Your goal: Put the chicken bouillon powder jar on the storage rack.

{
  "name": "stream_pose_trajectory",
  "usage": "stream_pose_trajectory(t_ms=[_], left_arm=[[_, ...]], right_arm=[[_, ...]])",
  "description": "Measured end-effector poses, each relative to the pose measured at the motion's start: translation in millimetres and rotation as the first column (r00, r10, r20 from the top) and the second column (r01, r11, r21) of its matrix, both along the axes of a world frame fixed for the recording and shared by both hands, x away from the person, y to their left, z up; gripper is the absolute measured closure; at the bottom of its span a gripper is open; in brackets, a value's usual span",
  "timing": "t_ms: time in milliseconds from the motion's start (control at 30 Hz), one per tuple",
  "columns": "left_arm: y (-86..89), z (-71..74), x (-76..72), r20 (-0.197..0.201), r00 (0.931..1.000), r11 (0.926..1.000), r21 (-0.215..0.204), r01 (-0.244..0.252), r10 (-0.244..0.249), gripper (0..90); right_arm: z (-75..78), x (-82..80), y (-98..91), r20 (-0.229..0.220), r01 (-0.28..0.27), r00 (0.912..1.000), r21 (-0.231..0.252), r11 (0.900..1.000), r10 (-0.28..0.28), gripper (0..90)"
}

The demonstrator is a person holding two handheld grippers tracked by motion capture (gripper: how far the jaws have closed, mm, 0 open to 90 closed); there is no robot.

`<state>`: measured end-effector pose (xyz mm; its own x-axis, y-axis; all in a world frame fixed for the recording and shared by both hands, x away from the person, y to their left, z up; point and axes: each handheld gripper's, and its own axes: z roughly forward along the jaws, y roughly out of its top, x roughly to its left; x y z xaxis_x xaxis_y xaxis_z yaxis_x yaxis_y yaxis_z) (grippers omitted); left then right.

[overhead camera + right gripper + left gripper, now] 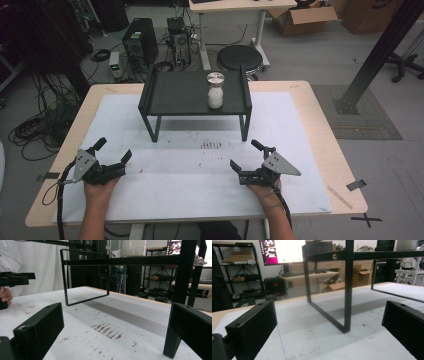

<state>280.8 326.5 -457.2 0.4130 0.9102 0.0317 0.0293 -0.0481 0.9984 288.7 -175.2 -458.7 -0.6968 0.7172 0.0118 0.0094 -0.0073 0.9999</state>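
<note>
A low black metal stand [180, 95] sits at the back middle of the white mat [175, 185]. On its top, toward the right, is a clear jar [215, 91] with a metal lid and white contents. My left gripper [114, 149] rests on the mat in front of the stand's left leg, open and holding nothing. My right gripper [245, 155] lies before the right leg, also open and holding nothing. In the left gripper view the gripper [328, 327] faces a stand leg [348, 290]. The right gripper [116, 330] looks under the stand [125, 260], with the left gripper [15, 278] far off.
Brown stains [211, 145] mark the mat in front of the stand. Beyond the wooden table [320, 115] are a round stool [239, 57], computer towers [140, 42], cables, cardboard boxes [302, 17] and a slanted black post [380, 50] at the right.
</note>
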Motion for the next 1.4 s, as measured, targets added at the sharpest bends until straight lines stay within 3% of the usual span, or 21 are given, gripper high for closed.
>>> stream_pose_trajectory(t_ms=[367, 1400], left_arm=[[0.1, -0.3, -0.9, 0.009, 1.0, 1.0, -0.001, -0.002, 0.002, 0.3], [-0.5, -0.3, -1.5, 0.011, 0.9999, 1.0, 0.004, -0.004, 0.004, 0.3]], right_arm=[[-0.7, -3.3, 0.0, 0.036, 0.0, 0.9993, 0.0, 1.0, 0.0, 0.3], [-0.6, -4.6, 1.7, 0.048, -0.005, 0.9988, -0.019, 0.9998, 0.006, 0.3]])
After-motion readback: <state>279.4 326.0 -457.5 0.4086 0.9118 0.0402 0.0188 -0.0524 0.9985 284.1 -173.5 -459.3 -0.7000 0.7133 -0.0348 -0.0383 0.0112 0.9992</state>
